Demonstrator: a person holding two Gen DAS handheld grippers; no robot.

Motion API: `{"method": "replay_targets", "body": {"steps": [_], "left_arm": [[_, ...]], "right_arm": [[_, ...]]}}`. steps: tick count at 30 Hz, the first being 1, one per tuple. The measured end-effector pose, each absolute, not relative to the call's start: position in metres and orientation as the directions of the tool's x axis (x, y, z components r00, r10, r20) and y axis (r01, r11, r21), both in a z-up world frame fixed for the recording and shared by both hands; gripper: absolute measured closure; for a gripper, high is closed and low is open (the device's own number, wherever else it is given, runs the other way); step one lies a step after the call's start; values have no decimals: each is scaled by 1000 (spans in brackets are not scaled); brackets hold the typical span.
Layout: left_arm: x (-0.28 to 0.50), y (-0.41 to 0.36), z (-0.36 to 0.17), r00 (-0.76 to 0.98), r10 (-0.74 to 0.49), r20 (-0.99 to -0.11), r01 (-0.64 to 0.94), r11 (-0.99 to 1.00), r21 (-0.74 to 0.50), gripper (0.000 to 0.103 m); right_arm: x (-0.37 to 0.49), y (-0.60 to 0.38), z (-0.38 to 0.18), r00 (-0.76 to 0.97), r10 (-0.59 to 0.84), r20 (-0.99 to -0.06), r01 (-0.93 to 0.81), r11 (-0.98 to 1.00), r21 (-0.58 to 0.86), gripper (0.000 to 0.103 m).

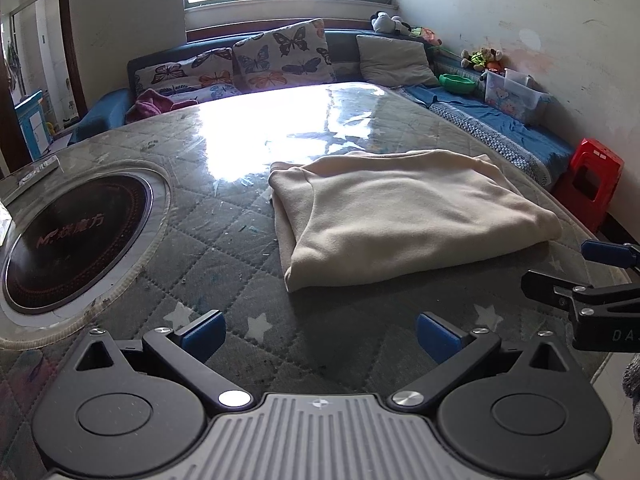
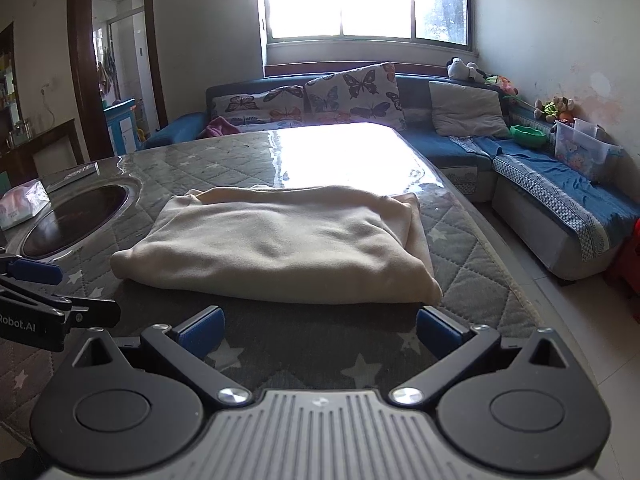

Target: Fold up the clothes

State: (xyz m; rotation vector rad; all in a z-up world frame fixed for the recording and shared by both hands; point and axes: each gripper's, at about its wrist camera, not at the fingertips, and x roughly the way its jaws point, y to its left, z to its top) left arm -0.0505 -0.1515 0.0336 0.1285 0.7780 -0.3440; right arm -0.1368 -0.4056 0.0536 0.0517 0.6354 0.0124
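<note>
Lying folded, the soft cream garment (image 1: pixel 404 212) rests on your quilted table (image 1: pixel 224 216); both grippers, left (image 1: pixel 320 334) and right (image 2: pixel 320 330), gape wide, holding nothing.

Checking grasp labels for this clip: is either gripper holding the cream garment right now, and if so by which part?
Nothing is held. The left gripper and right gripper are both open, short of the folded cream garment on the table.

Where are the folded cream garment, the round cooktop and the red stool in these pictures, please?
folded cream garment (image 1: pixel 408 208), left wrist view, middle of its top layer.
round cooktop (image 1: pixel 76 240), left wrist view, its dark glass centre.
red stool (image 1: pixel 596 164), left wrist view, its seat top.
</note>
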Motion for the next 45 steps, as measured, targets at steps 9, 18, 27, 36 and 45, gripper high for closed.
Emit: {"method": "replay_targets", "body": {"steps": [9,18,27,36,45], "left_arm": [[-61,-158,37,667,-265,-697,376,927,7,0],[-71,-158,39,676,-263,-689,381,924,21,0],[-78,-159,43,685,-264,-679,385,922,30,0],[-82,-162,45,686,-270,-676,395,918,35,0],[-82,-164,45,681,-276,-678,402,915,32,0]], "right_arm": [[-145,-405,55,810,27,-586,3,999,50,0],[-152,-404,57,816,30,-577,-2,999,48,0],[-157,-400,56,816,37,-577,-14,999,43,0],[-161,-400,57,815,41,-578,-20,999,43,0],[-159,-400,58,813,44,-581,-23,999,44,0]]}}
